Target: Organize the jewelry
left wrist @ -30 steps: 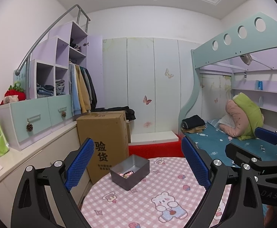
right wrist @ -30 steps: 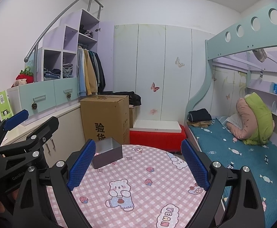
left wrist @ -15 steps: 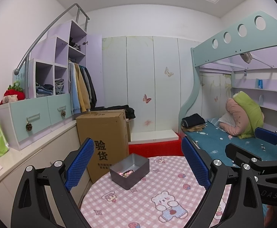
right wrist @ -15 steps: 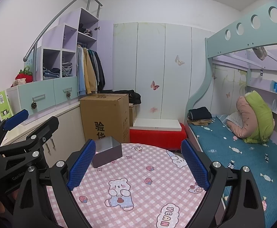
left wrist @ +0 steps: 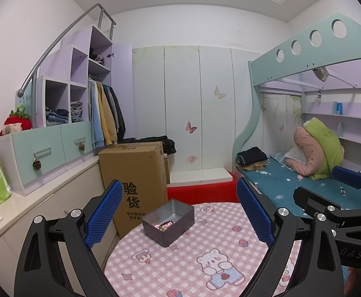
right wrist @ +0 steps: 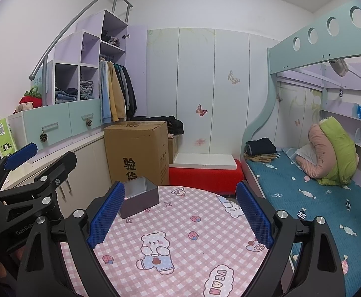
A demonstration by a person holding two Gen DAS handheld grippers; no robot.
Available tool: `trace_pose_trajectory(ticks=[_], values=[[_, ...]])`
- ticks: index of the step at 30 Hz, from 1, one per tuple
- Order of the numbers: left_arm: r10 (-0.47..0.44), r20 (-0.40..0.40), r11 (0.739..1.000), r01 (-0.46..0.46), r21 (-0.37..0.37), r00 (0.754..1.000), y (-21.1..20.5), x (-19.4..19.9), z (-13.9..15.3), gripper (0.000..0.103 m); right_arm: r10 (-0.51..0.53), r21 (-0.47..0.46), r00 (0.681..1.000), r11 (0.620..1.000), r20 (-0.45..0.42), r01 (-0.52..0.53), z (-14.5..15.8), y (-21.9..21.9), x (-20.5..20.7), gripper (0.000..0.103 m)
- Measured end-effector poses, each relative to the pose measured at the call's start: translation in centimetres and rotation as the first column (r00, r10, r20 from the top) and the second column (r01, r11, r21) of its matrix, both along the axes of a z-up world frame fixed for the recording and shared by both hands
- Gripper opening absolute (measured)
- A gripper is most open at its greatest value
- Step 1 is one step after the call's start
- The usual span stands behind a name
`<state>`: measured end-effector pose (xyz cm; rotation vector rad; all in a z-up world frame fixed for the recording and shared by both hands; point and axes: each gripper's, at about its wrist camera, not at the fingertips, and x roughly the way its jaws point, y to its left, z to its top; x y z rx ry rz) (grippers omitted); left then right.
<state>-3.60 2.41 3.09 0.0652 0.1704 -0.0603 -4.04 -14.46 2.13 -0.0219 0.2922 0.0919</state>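
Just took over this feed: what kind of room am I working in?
Most likely a child's bedroom: a bunk bed, an open wardrobe with hanging coats, and a round table with a cartoon cloth holding a grey jewelry tin.

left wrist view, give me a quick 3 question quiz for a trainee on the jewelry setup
1. True or false: the left gripper is shut on a bracelet.
2. What lies inside the grey metal box?
A. beaded jewelry
B. coins
C. nothing
3. Fill in: the box stands on the pink checked ____.

Key
1. False; its jaws stand wide open and empty, as do the right gripper's.
2. A; beaded jewelry.
3. Tablecloth.
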Motion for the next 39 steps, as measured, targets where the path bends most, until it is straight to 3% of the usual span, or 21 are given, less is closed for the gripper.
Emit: trace_pose_trajectory(ticks=[10,23,30,36,39], values=[[-0.004,-0.02,1.0,0.004,-0.002,1.0,0.2,0.8,-0.4,0.09,0.001,0.006,1.0,1.0,-0.014,-0.001,-0.6,-0.1,0.5,0.089],[-0.001,-0.104,1.0,0.002,0.004,0.995,0.0,3.0,-2.1,0.09,-0.008,0.015,0.997,1.0,-0.073,0.009,-1.8,-0.2,2.5,0.089],[0.015,-0.059,0.999,-0.013,0.039,0.998,-0.4,3.1,-2.2,0.09,-0.009,0.017,0.997,1.0,-0.082,0.01,-1.8,-0.3,2.9,0.089],[-0.045,-0.097,0.999,0.042,-0.035,0.994,0.3,3.8,-2.4,0.09,-0.008,0.025,0.997,1.0,-0.082,0.01,-1.7,-0.5,3.2,0.089],[-0.03,-0.071,0.999,0.029,-0.02,0.997,0.1,3.5,-2.5,0.09,-0.008,0.024,0.996,1.0,-0.086,0.01,-1.8,-0.5,3.2,0.089]])
